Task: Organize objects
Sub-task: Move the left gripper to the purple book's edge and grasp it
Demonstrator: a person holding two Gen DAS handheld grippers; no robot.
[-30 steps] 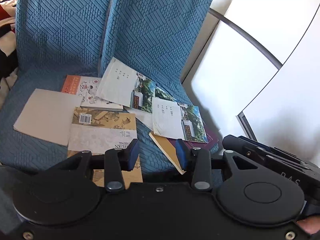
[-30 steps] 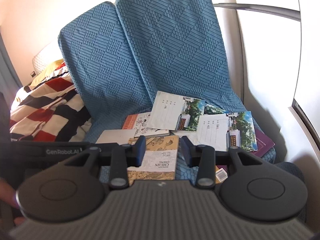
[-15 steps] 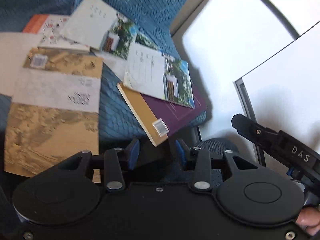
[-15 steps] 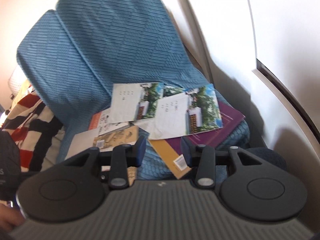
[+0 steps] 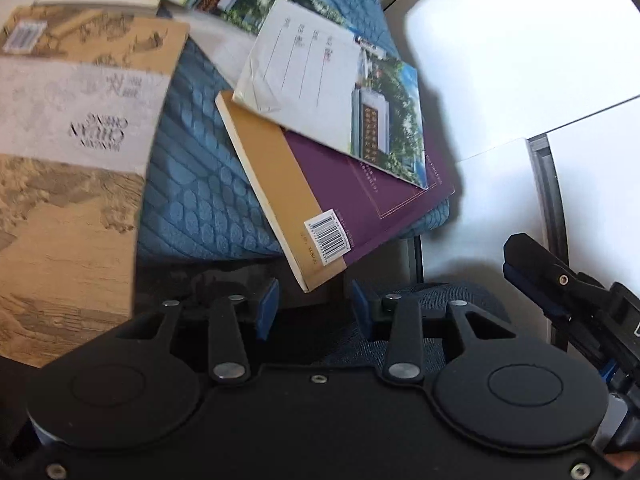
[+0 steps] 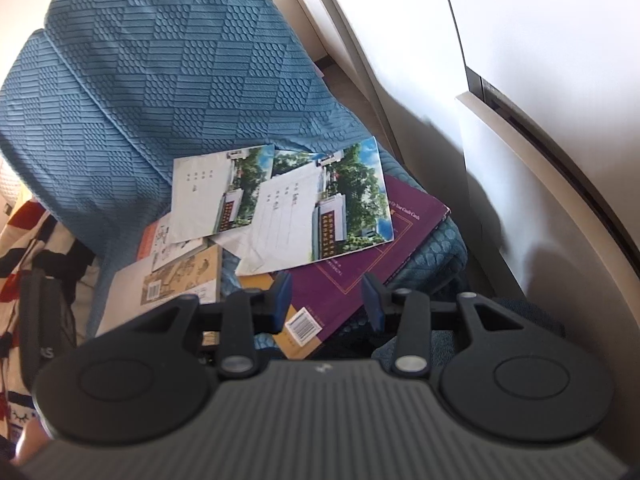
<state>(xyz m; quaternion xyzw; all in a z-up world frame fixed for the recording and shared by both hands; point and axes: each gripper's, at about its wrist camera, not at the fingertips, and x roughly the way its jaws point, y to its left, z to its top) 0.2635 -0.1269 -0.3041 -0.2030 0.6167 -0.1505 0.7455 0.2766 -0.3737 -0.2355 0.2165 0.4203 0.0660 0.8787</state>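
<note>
The left gripper (image 5: pixel 312 304) is all matt black: two round discs on a flat body, each feeding a triangular link with a cut-out window. Slim bars with silver rivets at both ends carry the fingers (image 5: pixel 267 305), which end in blue pads. Small silver screws dot the body's edge and centre.

The right gripper (image 6: pixel 326 300) has the same discs, links, rivets and blue-padded fingers (image 6: pixel 282 300), but behind the discs its body is grey and ribbed lengthwise, with a tiny pale mark at the front middle.

Beside the left gripper's right disc, the right gripper shows from the side, black with a blue pad.
</note>
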